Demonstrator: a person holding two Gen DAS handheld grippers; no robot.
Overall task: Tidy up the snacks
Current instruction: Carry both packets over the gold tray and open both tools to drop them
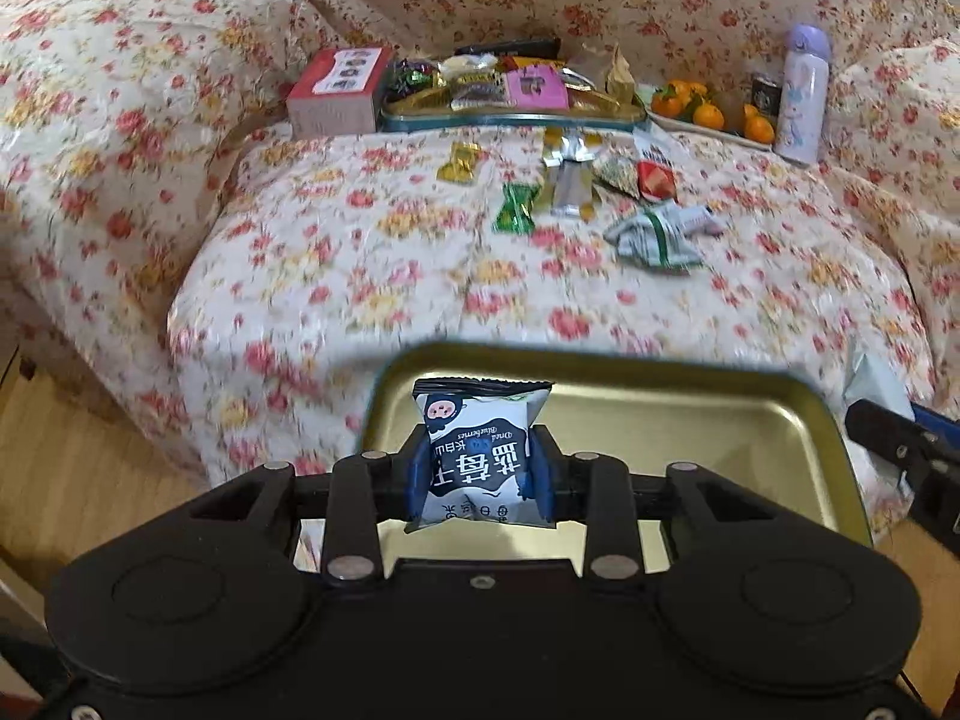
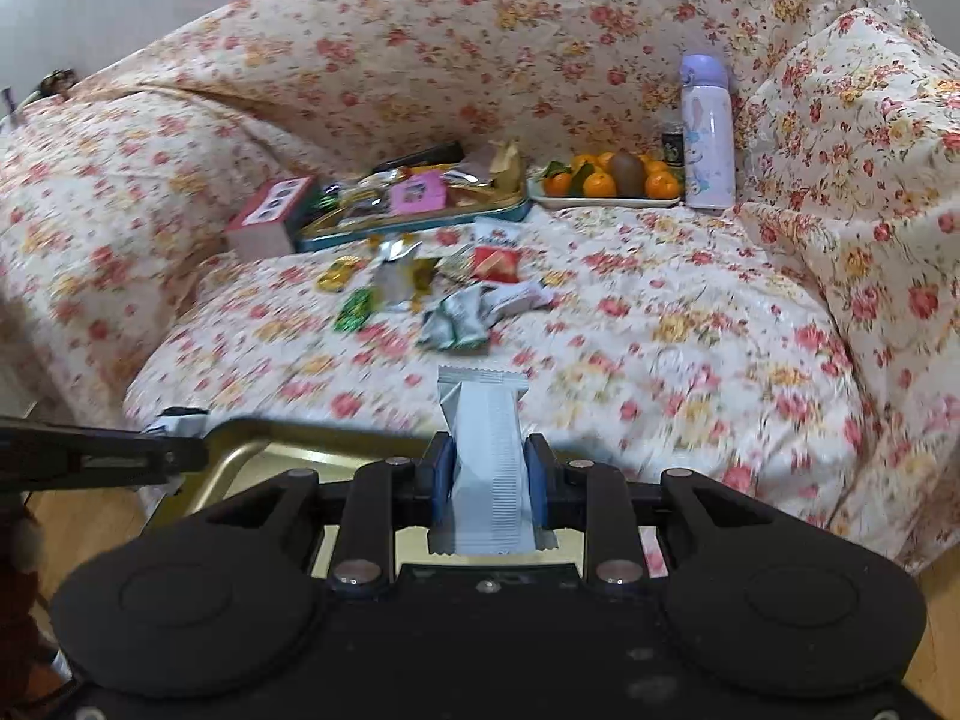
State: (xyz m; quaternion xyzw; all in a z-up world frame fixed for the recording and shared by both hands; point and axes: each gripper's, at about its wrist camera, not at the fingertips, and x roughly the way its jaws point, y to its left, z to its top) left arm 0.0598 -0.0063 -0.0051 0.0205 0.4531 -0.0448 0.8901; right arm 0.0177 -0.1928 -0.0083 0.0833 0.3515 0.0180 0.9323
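My left gripper [image 1: 479, 474] is shut on a black-and-white dried-blueberry packet [image 1: 477, 456], held above an empty gold tin tray [image 1: 690, 438] at the sofa's front edge. My right gripper [image 2: 487, 474] is shut on a slim silver-white snack bar wrapper [image 2: 489, 456], just past the same gold tray [image 2: 252, 456], over the floral seat. Several loose wrapped snacks [image 1: 576, 192] [image 2: 432, 294] lie scattered mid-seat. Behind them a teal-rimmed tin tray [image 1: 510, 117] [image 2: 414, 222] is piled with snacks. The right gripper's arm [image 1: 900, 450] shows at the left wrist view's right edge.
A red-and-white box [image 1: 339, 90] [image 2: 267, 219] stands left of the filled tray. A white plate of oranges [image 1: 708, 111] [image 2: 606, 186] and a lilac bottle [image 1: 801, 93] [image 2: 708, 132] sit at the back right. Floral-covered sofa cushions rise on both sides. Wooden floor [image 1: 72, 450] lies below.
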